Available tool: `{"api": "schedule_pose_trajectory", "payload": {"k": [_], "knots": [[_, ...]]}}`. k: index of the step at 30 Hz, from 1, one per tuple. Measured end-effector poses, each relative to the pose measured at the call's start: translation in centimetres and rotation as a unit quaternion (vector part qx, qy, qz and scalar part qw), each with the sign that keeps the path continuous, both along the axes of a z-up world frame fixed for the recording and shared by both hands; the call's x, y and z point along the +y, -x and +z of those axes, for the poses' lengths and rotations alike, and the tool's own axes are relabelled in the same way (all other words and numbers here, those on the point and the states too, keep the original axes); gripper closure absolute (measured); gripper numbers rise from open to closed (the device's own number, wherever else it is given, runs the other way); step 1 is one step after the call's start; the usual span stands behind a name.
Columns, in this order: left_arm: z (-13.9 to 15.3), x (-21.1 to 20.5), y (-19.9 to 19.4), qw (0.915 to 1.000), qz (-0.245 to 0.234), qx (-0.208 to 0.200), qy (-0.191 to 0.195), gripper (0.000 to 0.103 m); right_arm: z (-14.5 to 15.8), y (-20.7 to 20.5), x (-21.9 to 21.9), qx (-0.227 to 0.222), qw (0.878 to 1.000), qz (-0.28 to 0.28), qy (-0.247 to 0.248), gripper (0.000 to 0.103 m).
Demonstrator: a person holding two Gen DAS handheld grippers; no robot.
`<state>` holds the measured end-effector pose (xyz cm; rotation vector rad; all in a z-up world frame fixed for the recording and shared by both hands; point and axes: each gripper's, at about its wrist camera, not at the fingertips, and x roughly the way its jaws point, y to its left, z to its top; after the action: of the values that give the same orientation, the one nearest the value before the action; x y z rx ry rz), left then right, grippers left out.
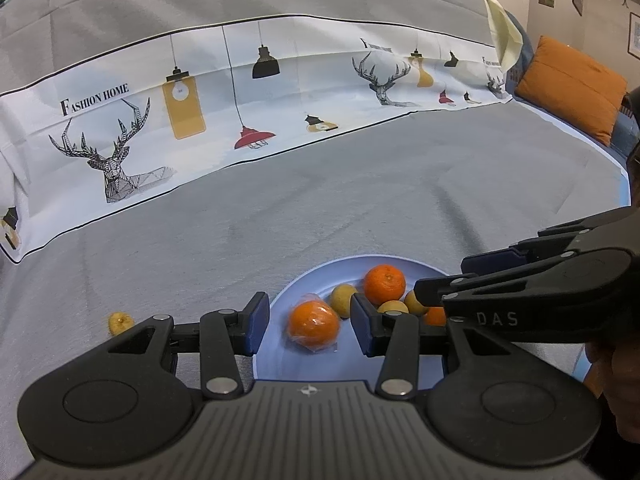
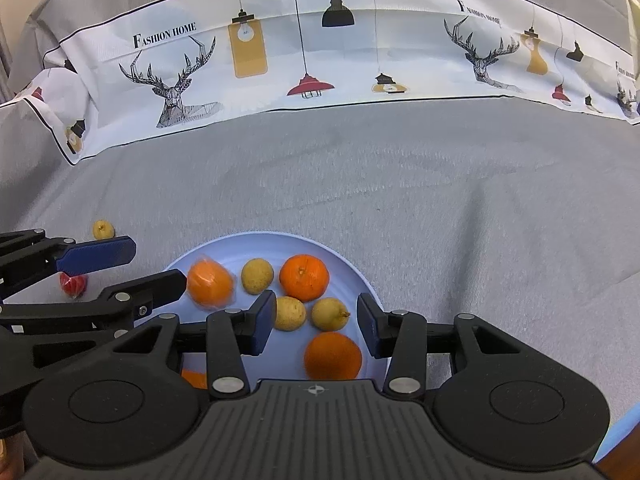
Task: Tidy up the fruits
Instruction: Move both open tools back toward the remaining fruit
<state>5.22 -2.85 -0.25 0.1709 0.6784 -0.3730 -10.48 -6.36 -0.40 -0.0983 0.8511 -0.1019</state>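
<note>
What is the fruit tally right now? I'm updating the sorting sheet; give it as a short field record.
surface: grey cloth
plate: pale blue plate, between both tools
on plate: wrapped orange, bare orange, a third orange, three small yellow fruits
off plate: yellow fruit, red fruit
left tool: open, empty
right tool: open, empty

plate (image 2: 360, 276): light blue
oranges (image 2: 304, 277): bright orange
small pears (image 2: 257, 276): yellow
tablecloth (image 2: 440, 200): grey
runner (image 2: 280, 52): white, with deer and lamps
cushion (image 1: 572, 88): orange
</note>
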Motion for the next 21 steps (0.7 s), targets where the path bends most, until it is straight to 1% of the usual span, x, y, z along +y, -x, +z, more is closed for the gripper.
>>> {"api": "schedule_pose_trajectory", "payload": {"k": [5,7,9,12,14,15,17,18,19,21], "knots": [[0.1,0.2,-0.3,0.9999,0.011,0.002,0.0,0.055,0.4,0.2,0.0,-0.013,1.0,0.0,-0.001,0.057],[0.2,0.5,-0.4,0.9998,0.02,0.002,-0.001,0.058,0.6,0.3,-0.1,-0.022,1.0,-0.001,-0.002,0.061],[0.2,0.9,-0.6,0.9994,0.035,0.004,-0.005,0.059,0.8,0.3,0.1,-0.03,1.0,0.0,-0.002,0.07],[0.2,2.2,-1.3,0.9973,0.073,0.013,-0.005,0.06,1.2,0.5,0.6,-0.046,0.999,0.007,-0.004,0.073],[0.3,3.3,-1.9,0.9938,0.109,0.019,-0.009,0.06,1.4,0.7,1.0,-0.055,0.998,0.015,-0.004,0.073],[0.2,3.8,-2.1,0.991,0.131,0.022,-0.018,0.058,1.5,0.7,1.3,-0.058,0.998,0.019,-0.004,0.073],[-0.1,5.0,-2.8,0.9824,0.179,0.031,-0.044,0.047,1.5,0.8,1.8,-0.062,0.998,0.027,-0.002,0.073],[-0.3,5.6,-3.2,0.9769,0.203,0.04,-0.053,0.034,1.6,0.8,2.0,-0.063,0.998,0.03,-0.001,0.073],[-0.4,6.2,-3.5,0.9722,0.222,0.049,-0.056,0.027,1.5,0.8,2.2,-0.063,0.997,0.031,0.001,0.073],[-0.7,7.6,-3.9,0.9631,0.255,0.071,-0.051,0.026,1.5,0.8,2.4,-0.062,0.998,0.033,0.002,0.073]]}}
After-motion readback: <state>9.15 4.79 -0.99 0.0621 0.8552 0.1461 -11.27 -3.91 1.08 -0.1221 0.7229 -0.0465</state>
